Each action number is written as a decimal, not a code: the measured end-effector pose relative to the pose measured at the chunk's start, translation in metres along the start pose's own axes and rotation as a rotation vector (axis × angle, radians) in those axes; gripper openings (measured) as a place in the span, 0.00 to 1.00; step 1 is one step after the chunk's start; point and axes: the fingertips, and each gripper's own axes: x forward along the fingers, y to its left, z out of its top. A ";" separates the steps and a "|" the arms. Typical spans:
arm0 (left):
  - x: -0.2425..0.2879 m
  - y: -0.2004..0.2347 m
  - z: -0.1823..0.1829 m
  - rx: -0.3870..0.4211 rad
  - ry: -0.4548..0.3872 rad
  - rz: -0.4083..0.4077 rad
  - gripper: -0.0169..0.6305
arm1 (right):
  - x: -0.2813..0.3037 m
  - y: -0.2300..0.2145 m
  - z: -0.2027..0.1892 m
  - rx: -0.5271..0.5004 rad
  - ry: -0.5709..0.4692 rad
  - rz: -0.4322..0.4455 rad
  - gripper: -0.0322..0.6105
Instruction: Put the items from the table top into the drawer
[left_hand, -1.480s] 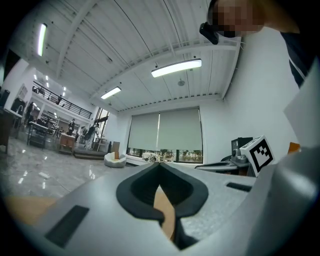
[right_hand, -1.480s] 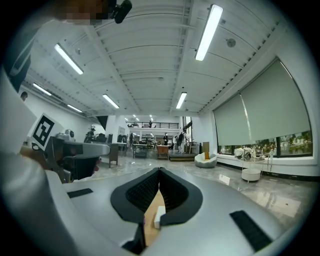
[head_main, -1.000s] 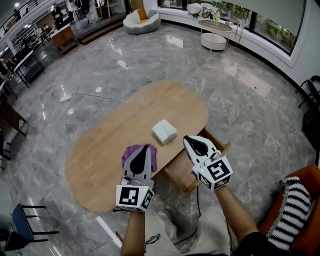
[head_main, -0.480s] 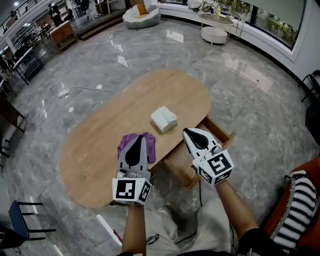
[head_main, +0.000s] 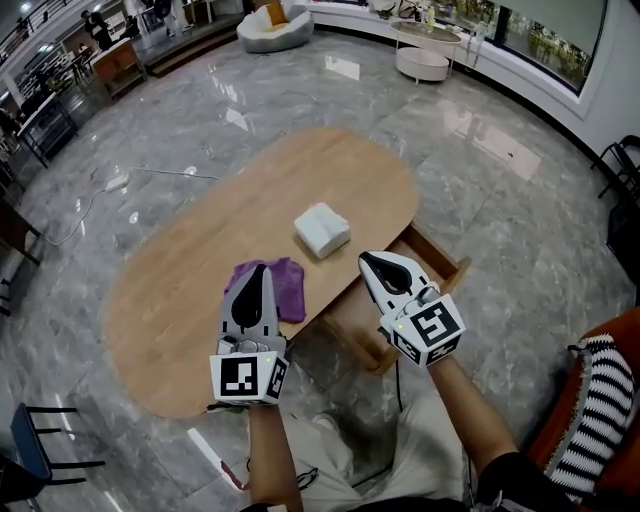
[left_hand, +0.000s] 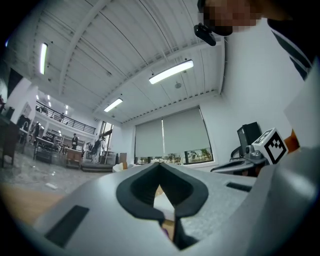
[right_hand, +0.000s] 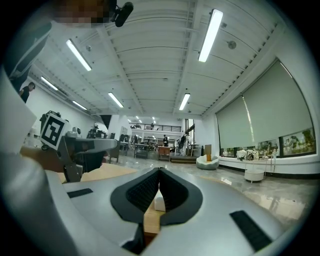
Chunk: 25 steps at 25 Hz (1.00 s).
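A white folded pack (head_main: 321, 229) lies mid-table on the oval wooden table (head_main: 180, 290). A purple cloth (head_main: 288, 288) lies near the table's front edge. My left gripper (head_main: 260, 268) hovers over the cloth's left part, shut and empty. My right gripper (head_main: 365, 257) is shut and empty, held above the open wooden drawer (head_main: 446, 264) at the table's right front. In the left gripper view the left gripper (left_hand: 159, 165) has its tips meeting, with the white pack (left_hand: 164, 199) ahead. In the right gripper view the right gripper (right_hand: 160, 170) frames the white pack (right_hand: 159, 202).
The table stands on a glossy marble floor. A blue chair (head_main: 38, 442) sits at lower left. At the right edge is an orange armchair with a striped cushion (head_main: 592, 428). A white cable (head_main: 95, 195) trails across the floor beyond the table. The person's legs are below the drawer.
Both grippers have come lower and nearer the person. The left one has drifted left, uncovering more of the purple cloth. Both stay shut.
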 end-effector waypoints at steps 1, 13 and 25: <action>-0.001 0.004 0.000 -0.004 -0.004 0.005 0.03 | 0.001 0.000 -0.002 0.002 0.002 -0.001 0.08; -0.013 0.012 -0.014 0.028 0.006 0.011 0.03 | 0.002 0.005 -0.015 0.011 -0.005 -0.003 0.08; -0.024 0.021 -0.020 0.042 0.018 0.031 0.03 | 0.006 0.015 -0.029 0.018 0.007 0.016 0.08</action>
